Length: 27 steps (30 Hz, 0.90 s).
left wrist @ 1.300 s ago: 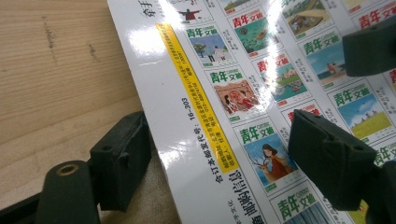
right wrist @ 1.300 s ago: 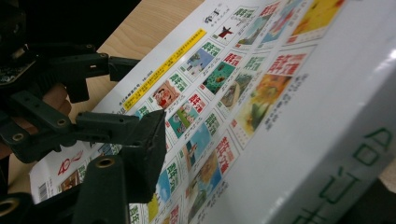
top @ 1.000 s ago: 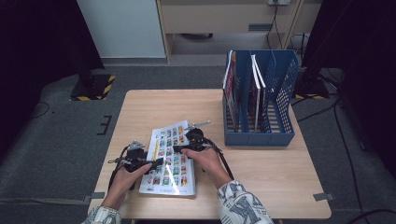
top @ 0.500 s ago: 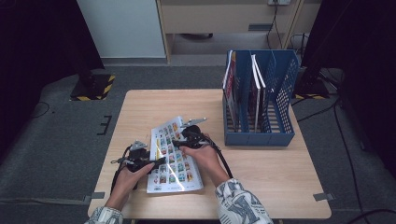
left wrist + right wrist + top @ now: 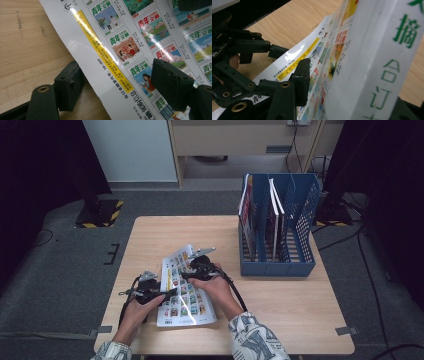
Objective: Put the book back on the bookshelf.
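Lifting a glossy magazine [image 5: 184,285] at the frame's lower centre, we are clamping its thick spine with the right tool [image 5: 196,269]. Our left tool [image 5: 120,87] is straddling the floppy, slippery cover edge, jaws apart, above the counter [image 5: 280,305].

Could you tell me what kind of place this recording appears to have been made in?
Probably a lab or office recording station: a lone wooden table on grey carpet, floor cables, a hazard-striped stand base, and a blue file rack holding magazines.
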{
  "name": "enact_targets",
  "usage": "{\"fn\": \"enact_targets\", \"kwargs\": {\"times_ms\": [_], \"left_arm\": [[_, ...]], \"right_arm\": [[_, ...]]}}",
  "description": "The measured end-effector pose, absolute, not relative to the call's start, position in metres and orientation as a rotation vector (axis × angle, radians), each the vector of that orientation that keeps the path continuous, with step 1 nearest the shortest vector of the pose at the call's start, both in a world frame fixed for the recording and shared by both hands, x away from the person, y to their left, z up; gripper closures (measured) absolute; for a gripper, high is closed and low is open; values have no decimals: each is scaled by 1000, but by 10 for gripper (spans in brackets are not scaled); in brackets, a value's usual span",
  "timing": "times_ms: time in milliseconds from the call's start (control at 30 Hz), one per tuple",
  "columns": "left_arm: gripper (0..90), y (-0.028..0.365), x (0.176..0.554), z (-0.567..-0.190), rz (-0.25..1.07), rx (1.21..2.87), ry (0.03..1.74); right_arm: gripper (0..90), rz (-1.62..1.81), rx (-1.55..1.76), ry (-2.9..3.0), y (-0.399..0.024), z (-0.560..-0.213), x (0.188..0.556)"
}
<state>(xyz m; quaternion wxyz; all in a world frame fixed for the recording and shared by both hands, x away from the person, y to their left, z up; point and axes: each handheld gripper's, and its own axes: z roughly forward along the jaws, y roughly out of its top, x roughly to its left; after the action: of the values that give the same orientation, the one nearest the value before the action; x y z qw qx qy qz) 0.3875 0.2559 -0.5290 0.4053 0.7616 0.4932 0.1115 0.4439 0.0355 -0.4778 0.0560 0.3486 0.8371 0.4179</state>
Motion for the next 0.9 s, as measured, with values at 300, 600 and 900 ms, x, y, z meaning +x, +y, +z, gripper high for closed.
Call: {"fn": "enact_targets", "kwargs": {"times_ms": [300, 600, 900], "left_arm": [[296, 260, 389, -529, 268, 1908, 1242], [237, 267, 392, -528, 257, 1911, 1174], [207, 264, 393, -529, 181, 1907, 1127]], "right_arm": [[681, 1266, 1085, 2508, 33, -480, 445], [706, 1353, 1035, 2437, 25, -474, 439], [707, 1436, 913, 2373, 15, -460, 432]]}}
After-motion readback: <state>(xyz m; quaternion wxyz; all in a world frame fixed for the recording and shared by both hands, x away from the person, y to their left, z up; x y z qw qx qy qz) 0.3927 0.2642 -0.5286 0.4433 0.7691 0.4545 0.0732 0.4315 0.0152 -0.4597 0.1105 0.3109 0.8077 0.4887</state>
